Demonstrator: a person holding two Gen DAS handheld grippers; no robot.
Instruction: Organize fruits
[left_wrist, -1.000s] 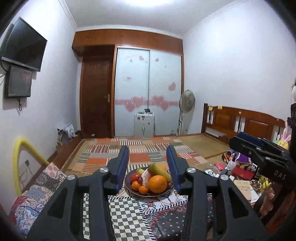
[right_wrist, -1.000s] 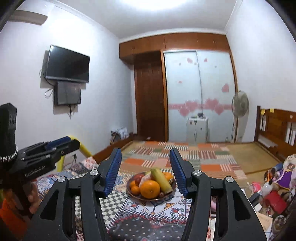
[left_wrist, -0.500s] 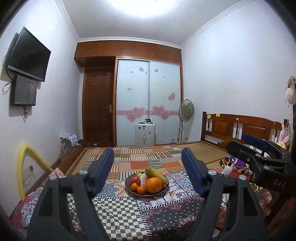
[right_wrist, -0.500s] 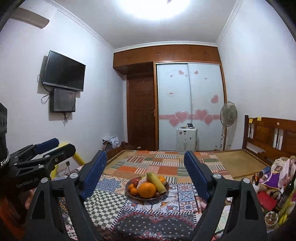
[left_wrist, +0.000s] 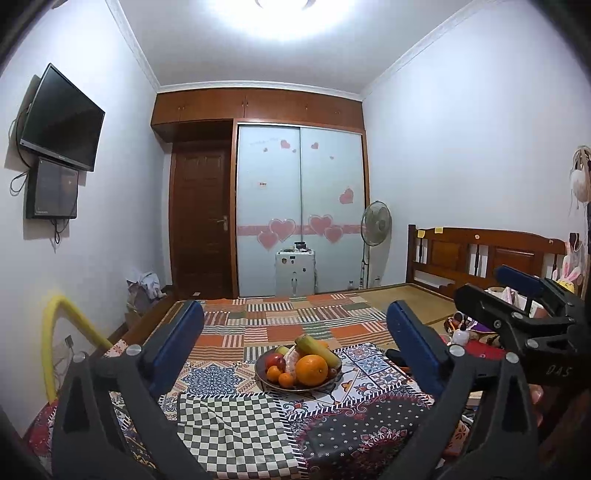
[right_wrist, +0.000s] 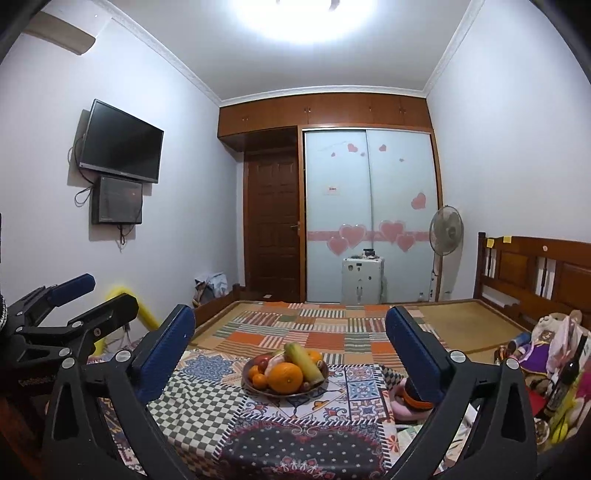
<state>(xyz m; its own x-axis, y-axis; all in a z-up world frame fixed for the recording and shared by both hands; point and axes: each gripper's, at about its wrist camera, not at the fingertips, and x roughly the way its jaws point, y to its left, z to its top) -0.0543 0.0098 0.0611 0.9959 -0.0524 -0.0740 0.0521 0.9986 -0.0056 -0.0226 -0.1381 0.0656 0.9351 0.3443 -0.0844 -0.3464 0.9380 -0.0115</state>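
Observation:
A dark bowl (left_wrist: 271, 384) (right_wrist: 251, 388) stands on a patchwork-cloth table (left_wrist: 240, 435) (right_wrist: 207, 417). It holds a large orange (left_wrist: 311, 369) (right_wrist: 285, 377), small oranges (left_wrist: 274, 373), a red apple (left_wrist: 275, 359) and a long green-yellow fruit (left_wrist: 317, 349) (right_wrist: 303, 361). My left gripper (left_wrist: 295, 325) is open and empty, held back from the bowl; it also shows at the left of the right wrist view (right_wrist: 88, 299). My right gripper (right_wrist: 290, 325) is open and empty, also back from the bowl; it shows at the right of the left wrist view (left_wrist: 495, 291).
A pink and orange object (right_wrist: 406, 404) lies at the table's right edge. Toys and a dark bottle (right_wrist: 563, 376) crowd the right side. A wooden bed frame (left_wrist: 480, 254), a fan (left_wrist: 376, 223), a wardrobe (left_wrist: 299, 210) and a yellow tube (left_wrist: 55, 332) surround the mat-covered floor.
Both grippers have opened wide and drawn back and up from the bowl, so it looks smaller and lower between the fingers. The fruit has not moved.

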